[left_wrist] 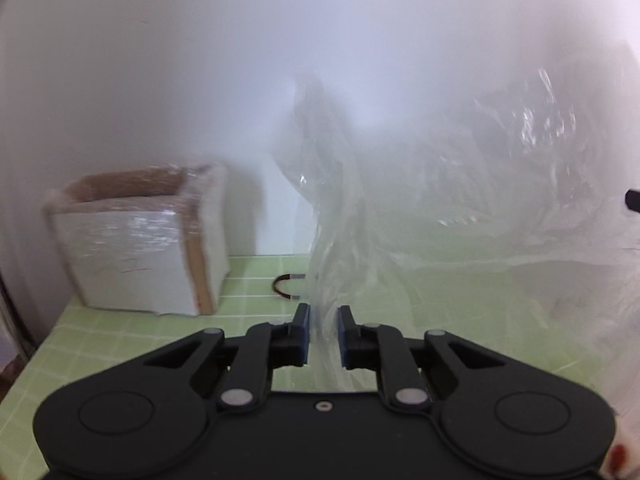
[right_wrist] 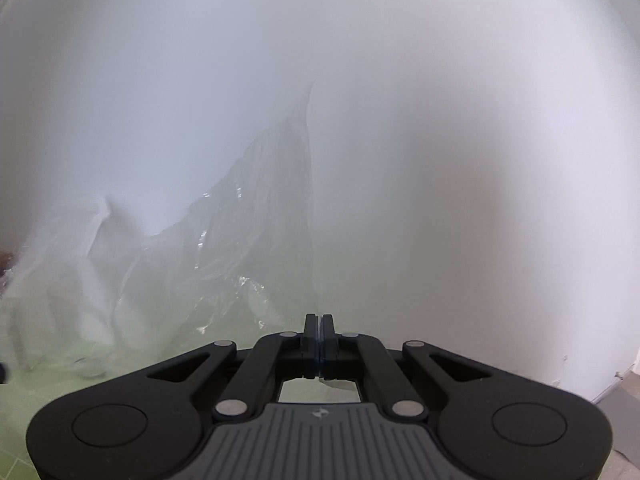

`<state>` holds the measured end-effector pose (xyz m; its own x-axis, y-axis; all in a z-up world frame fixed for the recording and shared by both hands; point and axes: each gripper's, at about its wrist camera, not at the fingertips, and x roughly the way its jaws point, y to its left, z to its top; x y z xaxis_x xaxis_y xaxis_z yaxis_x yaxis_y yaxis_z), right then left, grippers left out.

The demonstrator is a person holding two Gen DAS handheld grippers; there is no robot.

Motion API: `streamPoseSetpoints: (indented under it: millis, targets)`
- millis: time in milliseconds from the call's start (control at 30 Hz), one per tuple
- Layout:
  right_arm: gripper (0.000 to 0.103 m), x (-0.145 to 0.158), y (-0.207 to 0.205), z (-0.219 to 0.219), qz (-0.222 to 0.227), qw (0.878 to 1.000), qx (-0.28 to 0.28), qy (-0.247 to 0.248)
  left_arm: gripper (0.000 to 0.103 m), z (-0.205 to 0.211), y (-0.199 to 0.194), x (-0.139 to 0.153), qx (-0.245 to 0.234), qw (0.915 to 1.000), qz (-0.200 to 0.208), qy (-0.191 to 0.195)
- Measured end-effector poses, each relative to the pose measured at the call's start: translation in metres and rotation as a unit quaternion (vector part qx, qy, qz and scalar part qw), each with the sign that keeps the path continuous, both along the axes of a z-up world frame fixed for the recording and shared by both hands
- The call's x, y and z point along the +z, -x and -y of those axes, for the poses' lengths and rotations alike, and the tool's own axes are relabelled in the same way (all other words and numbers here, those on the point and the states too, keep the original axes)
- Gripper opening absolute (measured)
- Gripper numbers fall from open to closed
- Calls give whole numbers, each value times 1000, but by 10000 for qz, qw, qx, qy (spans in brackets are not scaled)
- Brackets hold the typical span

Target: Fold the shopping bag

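Observation:
A clear, crinkled plastic shopping bag (left_wrist: 460,200) hangs lifted above the green gridded mat (left_wrist: 120,344) and fills the right half of the left wrist view. A bunched strand of it narrows into my left gripper (left_wrist: 324,320), whose blue-padded fingers are shut on it with a small gap packed with plastic. In the right wrist view the bag (right_wrist: 248,220) spreads out to the left as a thin sheet. One edge runs straight down into my right gripper (right_wrist: 319,324), which is shut tight on it. Motion blur softens both views.
A cardboard box wrapped in clear film (left_wrist: 132,256) stands on the mat at the back left against the white wall (left_wrist: 200,60). A small dark ring (left_wrist: 286,288) lies on the mat just beyond the left fingers. The mat's left edge (left_wrist: 36,352) drops off.

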<state>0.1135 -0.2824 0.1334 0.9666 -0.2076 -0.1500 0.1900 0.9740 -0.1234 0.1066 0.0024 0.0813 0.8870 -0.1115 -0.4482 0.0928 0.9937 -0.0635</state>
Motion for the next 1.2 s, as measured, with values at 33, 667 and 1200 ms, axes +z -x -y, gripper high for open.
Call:
streamPoseSetpoints:
  millis: [33,667,1200]
  targets:
    - [1,3,1,1,5,10000,-37,-3,9,-7,8,3,36,10000,-27,31]
    - [1,-66,-61,-17,-1878,9815,-129,346,3,-101,55,-43,1089,9819,-1321,812]
    - [41,-127,-86,-26,-2540,9645,168,700,49,-134,30,-48,1506,9834,-938,386]
